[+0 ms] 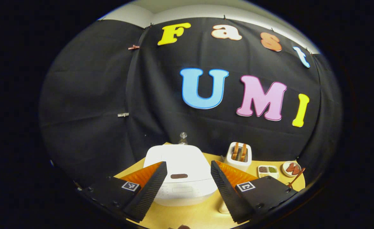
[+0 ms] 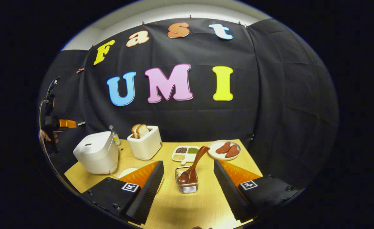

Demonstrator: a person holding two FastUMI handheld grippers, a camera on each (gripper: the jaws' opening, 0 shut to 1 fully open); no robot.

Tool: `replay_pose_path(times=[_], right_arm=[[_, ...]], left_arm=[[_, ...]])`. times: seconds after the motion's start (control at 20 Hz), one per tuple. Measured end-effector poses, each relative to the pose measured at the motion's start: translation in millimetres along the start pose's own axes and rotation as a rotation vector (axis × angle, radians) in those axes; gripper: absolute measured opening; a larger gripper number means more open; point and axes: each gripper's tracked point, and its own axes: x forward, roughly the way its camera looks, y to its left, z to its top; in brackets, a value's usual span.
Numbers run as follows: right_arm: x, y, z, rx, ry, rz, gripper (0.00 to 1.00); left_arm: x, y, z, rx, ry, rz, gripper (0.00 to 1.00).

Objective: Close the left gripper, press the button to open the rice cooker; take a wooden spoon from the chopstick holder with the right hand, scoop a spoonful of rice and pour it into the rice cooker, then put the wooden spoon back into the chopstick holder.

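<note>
The left claw (image 1: 188,183) is held wide open above the counter (image 1: 187,214), with the rice cooker (image 1: 180,173) framed between its fingers and nothing gripped. The cooker's lid is seen shut, and the dark button (image 1: 179,176) lies at the front of the lid. The right claw (image 2: 188,187) is likewise spread wide and empty, aimed at the wire chopstick holder (image 2: 187,187), in which the wooden spoon (image 2: 195,163) stands leaning, bowl down, handle tilted up and away. A clear bowl (image 2: 126,170) is seen just beside the right claw's left finger; its contents cannot be made out for certain.

A shut lid and a spoon in the holder fit both a job not yet opened and one already put away; which of the two applies cannot be settled.

Risks noted:
- If the button is pressed with the fingers apart, it may be straddled and missed.
- The holder is light; it may be tipped or dragged if the spoon is drawn out sideways.
- The toaster (image 2: 145,144) and the divided dish (image 2: 185,152) stand near and may be struck by a swung handle.
</note>
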Motion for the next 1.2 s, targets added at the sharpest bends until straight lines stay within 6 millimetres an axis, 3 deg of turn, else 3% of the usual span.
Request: replay_pose_path(times=[0.15,0.25,0.4,0.65,0.85,1.2], right_arm=[[-33.5,2.0,31.6,0.008,-0.058,-0.053,0.99],[-60.5,9.6,40.4,0.017,-0.079,-0.081,0.98],[-99.9,27.0,37.9,0.003,-0.095,-0.115,0.98],[-147.3,61.9,19.1,-0.003,-0.086,-0.126,0.98],[-164.1,81.2,17.7,0.002,-0.089,-0.113,0.98],[-142.1,82.3,21.6,-0.006,-0.09,-0.086,0.98]], left_arm=[[-51.8,-10.3,16.9,-0.02,-0.055,-0.075,0.95],[-84.2,-9.6,17.8,-0.032,-0.078,-0.114,0.95],[-120.3,-4.1,5.8,-0.03,-0.075,-0.171,0.95],[-151.4,22.5,1.5,0.07,-0.108,-0.204,0.95],[-163.7,24.6,-2.1,0.087,-0.11,-0.238,0.95],[-169.7,8.3,-2.0,0.058,-0.118,-0.263,0.95]])
